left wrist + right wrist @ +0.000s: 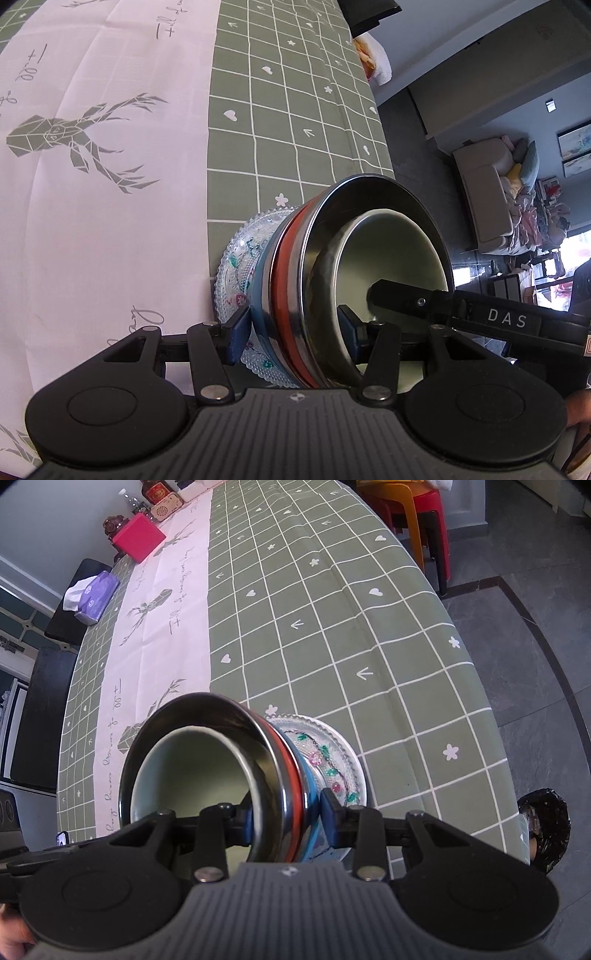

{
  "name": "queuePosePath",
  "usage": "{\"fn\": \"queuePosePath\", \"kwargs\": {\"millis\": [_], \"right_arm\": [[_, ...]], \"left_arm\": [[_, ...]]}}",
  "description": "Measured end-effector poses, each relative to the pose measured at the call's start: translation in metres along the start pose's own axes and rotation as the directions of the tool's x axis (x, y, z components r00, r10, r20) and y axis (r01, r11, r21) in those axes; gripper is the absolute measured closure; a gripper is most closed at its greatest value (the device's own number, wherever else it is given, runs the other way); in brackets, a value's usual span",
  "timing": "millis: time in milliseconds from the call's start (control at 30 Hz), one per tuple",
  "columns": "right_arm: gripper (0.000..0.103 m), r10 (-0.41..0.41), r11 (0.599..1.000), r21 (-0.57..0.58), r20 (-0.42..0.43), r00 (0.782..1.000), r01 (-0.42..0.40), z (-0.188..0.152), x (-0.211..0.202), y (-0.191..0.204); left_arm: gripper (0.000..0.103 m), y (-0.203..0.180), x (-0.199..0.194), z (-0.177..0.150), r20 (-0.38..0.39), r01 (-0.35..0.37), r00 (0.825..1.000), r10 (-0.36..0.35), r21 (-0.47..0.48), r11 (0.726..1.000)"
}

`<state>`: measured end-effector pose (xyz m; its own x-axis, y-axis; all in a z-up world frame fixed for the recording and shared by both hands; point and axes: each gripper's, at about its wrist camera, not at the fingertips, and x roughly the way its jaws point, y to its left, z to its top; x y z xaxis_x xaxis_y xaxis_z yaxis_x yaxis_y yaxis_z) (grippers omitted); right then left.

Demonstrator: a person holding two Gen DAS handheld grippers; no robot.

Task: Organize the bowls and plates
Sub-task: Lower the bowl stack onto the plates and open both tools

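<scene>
A nested stack shows in both views: a patterned glass plate at the bottom, then blue-rimmed and red-rimmed steel bowls. Above them is a plain steel bowl with a pale green bowl inside. My left gripper is shut across the stack's rims, one pad under the plate and one inside the bowls. My right gripper clamps the opposite side the same way; its black finger reaches into the green bowl. The stack is over the green checked table.
A white runner with deer prints lies along the table. At the far end are a red box and a tissue pack. Orange and red stools and a black-lined bin stand past the right edge. Dark chairs stand at the left.
</scene>
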<state>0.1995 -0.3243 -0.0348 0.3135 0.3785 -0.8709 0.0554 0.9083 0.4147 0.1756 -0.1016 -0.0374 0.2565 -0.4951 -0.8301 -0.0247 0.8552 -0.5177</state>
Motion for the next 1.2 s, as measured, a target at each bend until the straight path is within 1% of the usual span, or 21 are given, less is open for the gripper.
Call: {"fn": "queuePosePath", "kwargs": {"millis": [167, 500, 667, 733, 767, 800, 833, 900, 1000, 1067, 1200], "right_arm": [[0.069, -0.009, 1.000, 0.006, -0.010, 1.000, 0.009, 0.003, 0.007, -0.003], [0.068, -0.005, 1.000, 0.014, -0.019, 1.000, 0.005, 0.005, 0.010, -0.008], [0.066, -0.003, 1.000, 0.030, -0.024, 1.000, 0.003, 0.007, 0.011, -0.007], [0.056, -0.012, 1.000, 0.024, -0.025, 1.000, 0.013, 0.007, 0.011, -0.006], [0.051, -0.019, 1.000, 0.019, -0.021, 1.000, 0.019, 0.007, 0.010, -0.006], [0.050, -0.024, 1.000, 0.015, -0.020, 1.000, 0.024, 0.007, 0.009, -0.005], [0.048, -0.030, 0.999, 0.012, -0.022, 0.999, 0.030, 0.007, 0.009, -0.005], [0.041, -0.042, 0.999, 0.006, -0.024, 0.999, 0.042, 0.007, 0.009, -0.005], [0.037, -0.054, 0.999, -0.005, -0.029, 0.998, 0.054, 0.006, 0.008, -0.005], [0.036, -0.054, 0.998, -0.016, -0.024, 0.998, 0.054, 0.005, 0.005, -0.004], [0.031, -0.072, 0.995, -0.075, 0.001, 0.997, 0.072, 0.002, -0.005, 0.005]], "left_arm": [[0.046, 0.002, 0.009, 0.004, -0.016, -0.004, 1.000, 0.004, -0.014, 1.000], [0.046, -0.002, 0.007, 0.001, 0.006, -0.015, 1.000, 0.015, 0.004, 1.000], [0.045, -0.004, 0.006, 0.002, 0.002, -0.016, 1.000, 0.016, 0.016, 1.000], [0.041, -0.005, 0.005, 0.002, 0.007, -0.024, 1.000, 0.024, 0.030, 0.999], [0.036, -0.006, 0.004, 0.001, 0.016, -0.030, 0.999, 0.029, 0.039, 0.999], [0.032, -0.007, 0.003, 0.001, 0.024, -0.036, 0.999, 0.035, 0.042, 0.998], [0.030, -0.006, 0.002, 0.001, 0.031, -0.038, 0.999, 0.037, 0.038, 0.999], [0.026, -0.004, -0.001, 0.002, 0.042, -0.040, 0.998, 0.039, 0.024, 0.999], [0.026, -0.003, -0.005, 0.002, 0.043, -0.028, 0.999, 0.027, 0.032, 0.999], [0.025, -0.004, -0.009, 0.000, 0.045, -0.022, 0.999, 0.019, 0.059, 0.998], [0.023, -0.007, -0.022, -0.004, 0.087, -0.051, 0.995, 0.040, 0.125, 0.991]]}}
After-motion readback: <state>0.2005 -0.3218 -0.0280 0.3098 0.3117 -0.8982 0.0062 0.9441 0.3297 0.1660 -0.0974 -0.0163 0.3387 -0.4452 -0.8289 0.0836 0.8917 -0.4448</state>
